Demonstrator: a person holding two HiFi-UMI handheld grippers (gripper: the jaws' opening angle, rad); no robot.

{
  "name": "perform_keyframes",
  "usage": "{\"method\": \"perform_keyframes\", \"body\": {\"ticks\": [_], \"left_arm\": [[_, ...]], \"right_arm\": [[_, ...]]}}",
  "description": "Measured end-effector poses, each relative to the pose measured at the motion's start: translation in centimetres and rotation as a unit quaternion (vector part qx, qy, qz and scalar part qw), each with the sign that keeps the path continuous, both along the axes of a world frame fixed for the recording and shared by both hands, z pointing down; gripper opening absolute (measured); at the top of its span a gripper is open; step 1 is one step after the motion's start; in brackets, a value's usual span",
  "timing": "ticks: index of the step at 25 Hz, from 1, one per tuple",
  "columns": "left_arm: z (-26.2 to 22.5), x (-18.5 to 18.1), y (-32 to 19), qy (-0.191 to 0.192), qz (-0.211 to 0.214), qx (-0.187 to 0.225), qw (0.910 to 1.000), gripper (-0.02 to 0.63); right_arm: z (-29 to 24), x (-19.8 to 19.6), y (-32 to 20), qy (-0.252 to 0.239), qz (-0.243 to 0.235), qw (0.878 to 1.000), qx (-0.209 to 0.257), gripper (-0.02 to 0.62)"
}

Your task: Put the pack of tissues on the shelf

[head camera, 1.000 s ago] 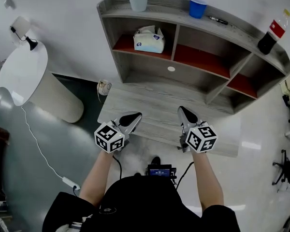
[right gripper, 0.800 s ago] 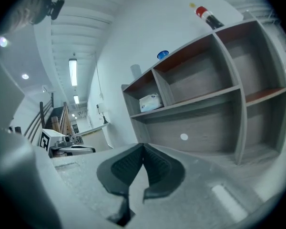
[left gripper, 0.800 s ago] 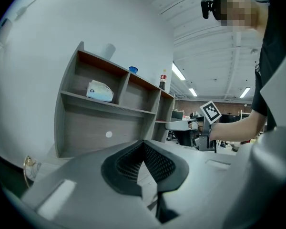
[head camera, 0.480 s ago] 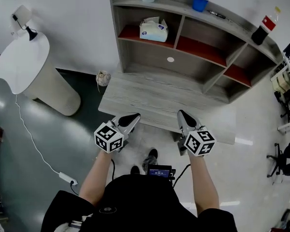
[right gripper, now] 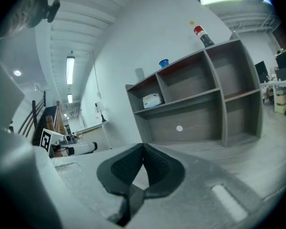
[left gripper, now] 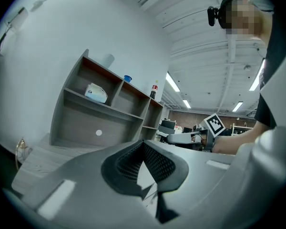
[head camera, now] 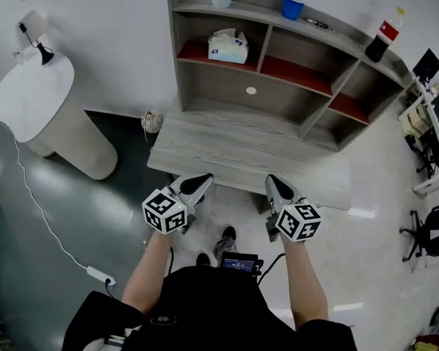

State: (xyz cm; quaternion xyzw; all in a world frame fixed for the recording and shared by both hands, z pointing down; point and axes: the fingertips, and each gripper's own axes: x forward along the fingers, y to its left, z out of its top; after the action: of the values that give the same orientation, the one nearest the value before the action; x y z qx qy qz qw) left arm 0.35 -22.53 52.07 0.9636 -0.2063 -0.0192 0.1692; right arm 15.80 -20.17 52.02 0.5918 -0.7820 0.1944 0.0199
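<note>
Left gripper (head camera: 202, 180) and right gripper (head camera: 274, 182) are clenched on nothing. Tissue pack (head camera: 227, 46) rests in the shelf (head camera: 264, 41) at twelve o'clock, blue cup (head camera: 293, 7) at one; the desk (head camera: 241, 151) lies between.

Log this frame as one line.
tissue pack: on shelf, upper-left compartment | left gripper: shut, empty | right gripper: shut, empty | both: at desk front edge, far from pack

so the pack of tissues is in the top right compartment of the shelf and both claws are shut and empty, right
Not quite. The pack of tissues sits in the top left compartment of the shelf, not the top right, as the head view shows. The rest holds: the left claw and the right claw are both shut and empty.
</note>
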Motion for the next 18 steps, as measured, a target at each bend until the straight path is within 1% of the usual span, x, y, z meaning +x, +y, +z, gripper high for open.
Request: {"method": "perform_keyframes", "body": {"ticks": [9, 18], "left_arm": [[-0.3, -0.5, 1.6, 0.001, 0.007, 0.009, 0.9999, 0.003], [-0.4, -0.2, 2.3, -0.006, 0.018, 0.017, 0.9997, 0.003]], "right_arm": [[-0.5, -2.0, 0.8, 0.002, -0.006, 1.000, 0.011, -0.002], [-0.8, -2.1, 1.1, 0.002, 0.000, 1.000, 0.019, -0.002]]}}
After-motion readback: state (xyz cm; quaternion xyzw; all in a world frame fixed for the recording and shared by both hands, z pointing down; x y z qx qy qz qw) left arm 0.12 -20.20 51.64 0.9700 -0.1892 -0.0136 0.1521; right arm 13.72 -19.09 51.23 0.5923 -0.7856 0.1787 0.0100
